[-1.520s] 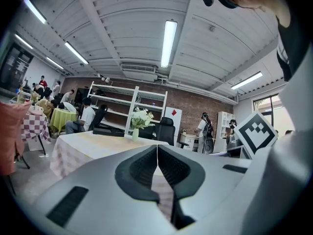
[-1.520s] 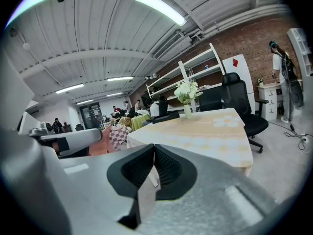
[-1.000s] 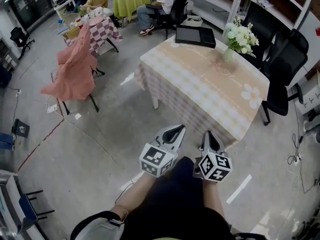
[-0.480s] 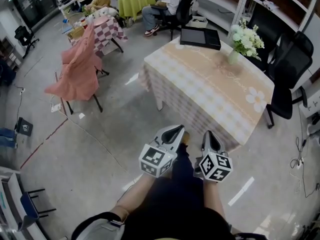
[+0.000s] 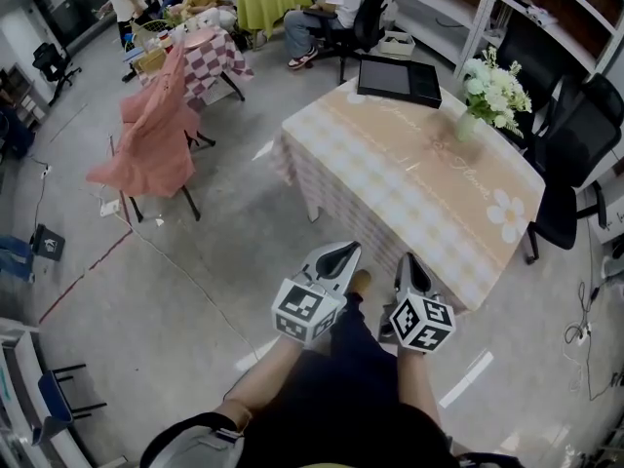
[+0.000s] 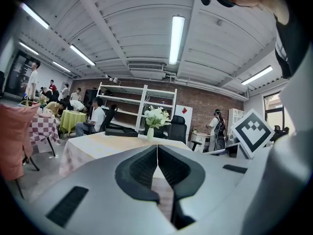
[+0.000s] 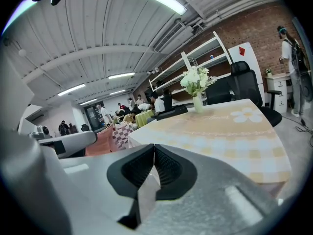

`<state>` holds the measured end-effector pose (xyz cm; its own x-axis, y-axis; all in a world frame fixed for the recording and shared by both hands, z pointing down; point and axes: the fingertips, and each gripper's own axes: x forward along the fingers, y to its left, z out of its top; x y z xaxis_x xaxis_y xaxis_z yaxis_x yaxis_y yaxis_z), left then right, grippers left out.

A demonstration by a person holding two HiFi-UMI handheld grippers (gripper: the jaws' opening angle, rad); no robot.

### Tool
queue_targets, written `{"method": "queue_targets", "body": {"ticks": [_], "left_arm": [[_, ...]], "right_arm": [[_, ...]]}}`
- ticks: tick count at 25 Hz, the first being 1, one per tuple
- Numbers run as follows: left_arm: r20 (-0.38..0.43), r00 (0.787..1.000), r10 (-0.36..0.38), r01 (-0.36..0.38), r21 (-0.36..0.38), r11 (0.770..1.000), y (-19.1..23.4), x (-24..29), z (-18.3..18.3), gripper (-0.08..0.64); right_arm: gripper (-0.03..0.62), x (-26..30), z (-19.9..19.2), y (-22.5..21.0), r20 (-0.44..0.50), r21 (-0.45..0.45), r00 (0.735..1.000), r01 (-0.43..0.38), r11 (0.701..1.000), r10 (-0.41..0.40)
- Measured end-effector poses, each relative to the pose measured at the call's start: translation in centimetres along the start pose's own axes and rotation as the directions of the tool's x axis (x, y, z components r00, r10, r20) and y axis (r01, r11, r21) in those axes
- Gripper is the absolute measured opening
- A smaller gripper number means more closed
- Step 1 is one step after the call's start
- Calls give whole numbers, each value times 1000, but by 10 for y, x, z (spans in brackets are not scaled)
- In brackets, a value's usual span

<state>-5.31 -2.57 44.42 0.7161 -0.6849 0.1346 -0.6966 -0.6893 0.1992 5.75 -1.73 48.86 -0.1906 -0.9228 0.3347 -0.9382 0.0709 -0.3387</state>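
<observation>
Fingers (image 6: 139, 169) of the left gripper (image 5: 340, 253) are pressing fully together on nothing, and the right gripper (image 5: 409, 262) is doing the same, closed up and empty. Both are hovering side by side near the person's body, pointing at the bench (image 5: 419, 198) just beyond them. A vase of flowers (image 5: 490, 91) is standing at its far right corner, with a black box (image 5: 397, 76) sitting at the far left end.

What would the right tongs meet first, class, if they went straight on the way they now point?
Most likely the table. The right tongs, shut and empty, point at its near side with nothing in between. How far off it lies is hard to judge.
</observation>
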Motion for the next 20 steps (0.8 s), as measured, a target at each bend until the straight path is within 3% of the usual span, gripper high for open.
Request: {"method": "queue_targets", "body": {"ticks": [10, 20], "left_arm": [[-22, 1000, 21, -21, -27, 999, 38, 66, 10, 12], [-46, 999, -13, 11, -42, 999, 58, 137, 22, 12]], "right_arm": [[3, 66, 30, -23, -33, 9, 999, -16, 1000, 16], [3, 121, 53, -48, -80, 33, 997, -14, 999, 17]]}}
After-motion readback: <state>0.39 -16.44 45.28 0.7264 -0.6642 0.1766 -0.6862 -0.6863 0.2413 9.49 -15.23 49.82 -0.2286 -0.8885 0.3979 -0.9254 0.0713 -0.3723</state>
